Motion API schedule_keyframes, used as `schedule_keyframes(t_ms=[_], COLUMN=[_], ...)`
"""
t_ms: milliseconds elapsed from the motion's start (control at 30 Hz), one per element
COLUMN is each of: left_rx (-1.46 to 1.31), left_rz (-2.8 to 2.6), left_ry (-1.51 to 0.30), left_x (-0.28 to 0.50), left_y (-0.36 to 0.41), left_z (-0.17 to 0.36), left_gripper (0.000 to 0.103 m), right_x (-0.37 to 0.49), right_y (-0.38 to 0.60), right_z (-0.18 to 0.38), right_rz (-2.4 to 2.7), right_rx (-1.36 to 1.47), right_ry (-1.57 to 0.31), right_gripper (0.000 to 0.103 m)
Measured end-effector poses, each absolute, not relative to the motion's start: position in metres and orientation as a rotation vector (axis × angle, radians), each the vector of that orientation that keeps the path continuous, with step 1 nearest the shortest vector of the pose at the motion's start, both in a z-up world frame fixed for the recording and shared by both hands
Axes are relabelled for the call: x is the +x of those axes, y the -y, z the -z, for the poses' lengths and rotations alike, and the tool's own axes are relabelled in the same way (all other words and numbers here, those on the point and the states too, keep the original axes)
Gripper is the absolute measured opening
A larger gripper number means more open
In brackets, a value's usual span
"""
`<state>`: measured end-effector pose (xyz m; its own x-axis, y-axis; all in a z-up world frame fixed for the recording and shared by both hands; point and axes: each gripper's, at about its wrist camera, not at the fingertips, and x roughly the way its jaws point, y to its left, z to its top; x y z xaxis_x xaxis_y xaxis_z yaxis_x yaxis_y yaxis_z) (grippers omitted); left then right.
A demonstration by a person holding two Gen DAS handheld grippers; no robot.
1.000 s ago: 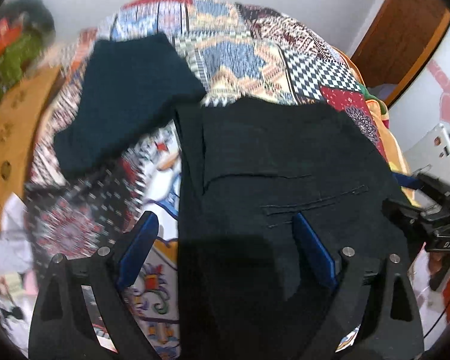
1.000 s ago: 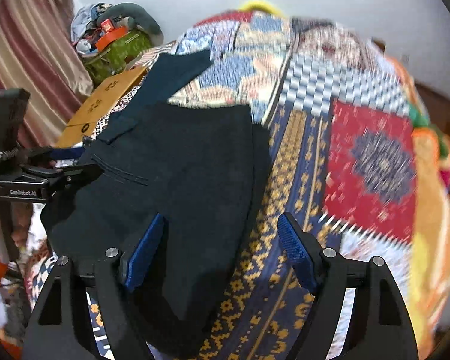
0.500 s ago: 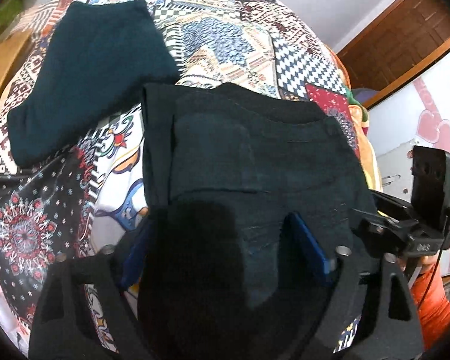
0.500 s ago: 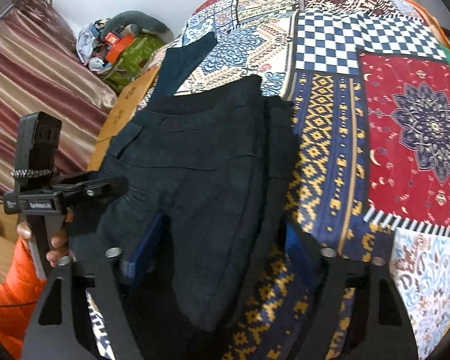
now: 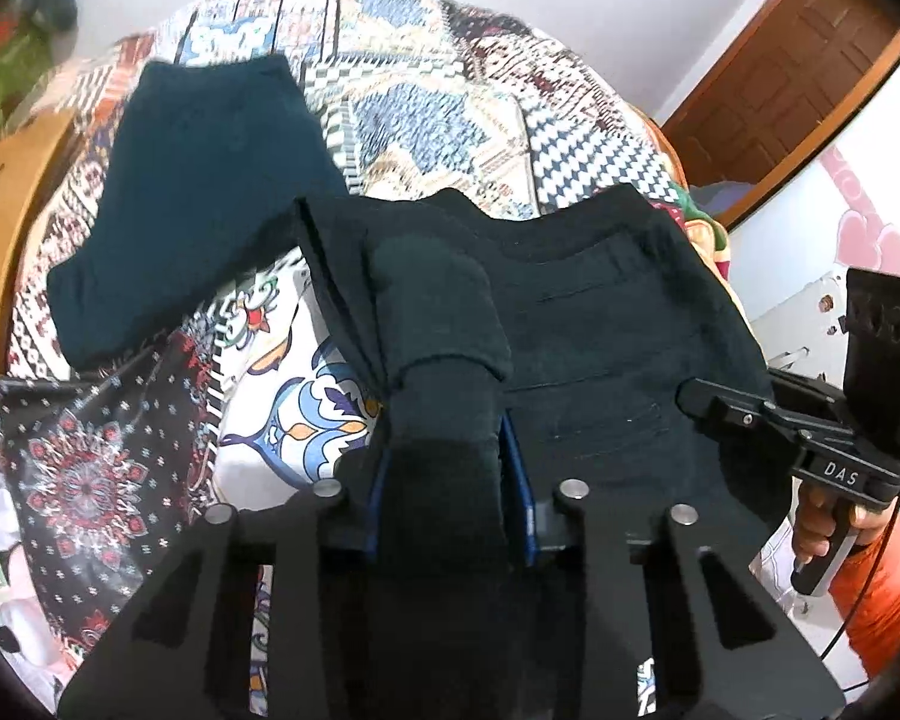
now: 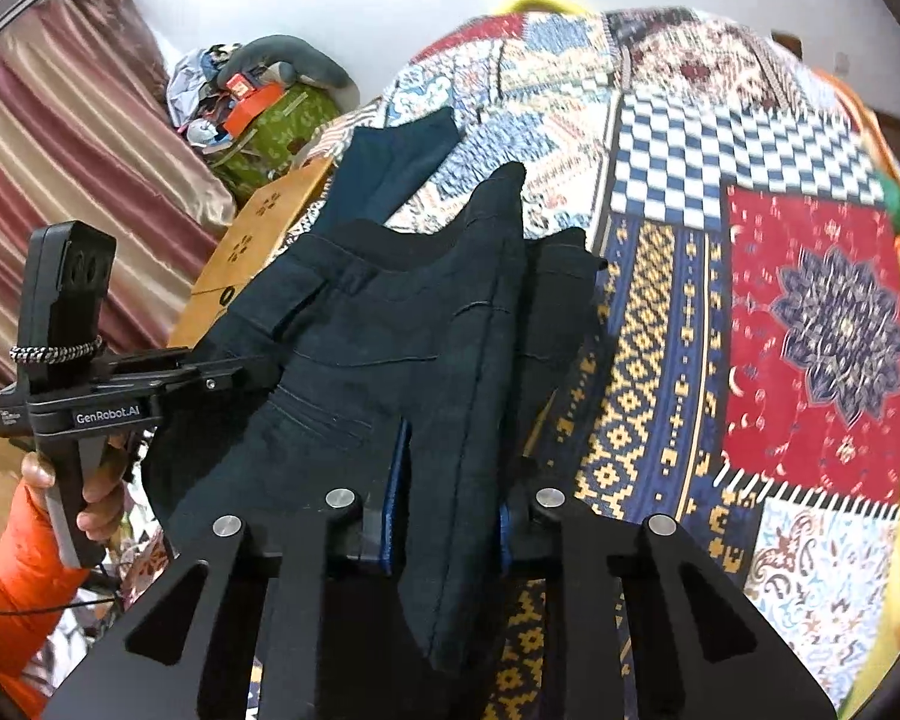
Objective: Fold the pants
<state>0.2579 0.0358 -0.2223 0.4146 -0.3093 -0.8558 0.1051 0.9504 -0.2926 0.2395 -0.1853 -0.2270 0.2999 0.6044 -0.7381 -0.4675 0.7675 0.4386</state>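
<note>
Pants (image 5: 600, 324), two tools (image 5: 444, 480) (image 6: 450, 510) pinching fabric

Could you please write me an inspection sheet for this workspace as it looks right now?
Surface: bed under a patchwork quilt, patterned, mostly bare on the right side.
Job's things: black pants, partly folded, near end bunched and raised off the quilt by both grippers.
Clutter: dark teal garment lying folded beyond the pants; pile of bags and clothes by the wall.
Grippers: left gripper shut on a bunch of pants fabric; right gripper shut on the pants edge.
Cables: thin black cable hanging along the orange sleeve.
Surroundings: striped curtain, wooden door, cardboard box.
</note>
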Motion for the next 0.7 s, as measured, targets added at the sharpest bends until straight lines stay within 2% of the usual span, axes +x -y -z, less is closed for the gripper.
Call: schedule_keyframes(t_ms=[300, 533, 700], left_rx=[-0.153, -0.142, -0.155], left_rz=[0.252, 0.194, 0.128], left_ry=[-0.948, -0.805, -0.726], left_x=[0.244, 0.258, 0.279], left_y=[-0.05, -0.092, -0.131], left_z=[0.158, 0.103, 0.086], left_gripper=[0.027, 0.027, 0.027], right_x=[0.239, 0.261, 0.293], right_y=[0.166, 0.134, 0.094], right_z=[0.174, 0.133, 0.113], right_rz=[-0.757, -0.8, -0.828], right_rx=[0.084, 0.051, 0.042], right_ry=[-0.891, -0.78, -0.722], right_gripper=[0.019, 0.019, 0.019])
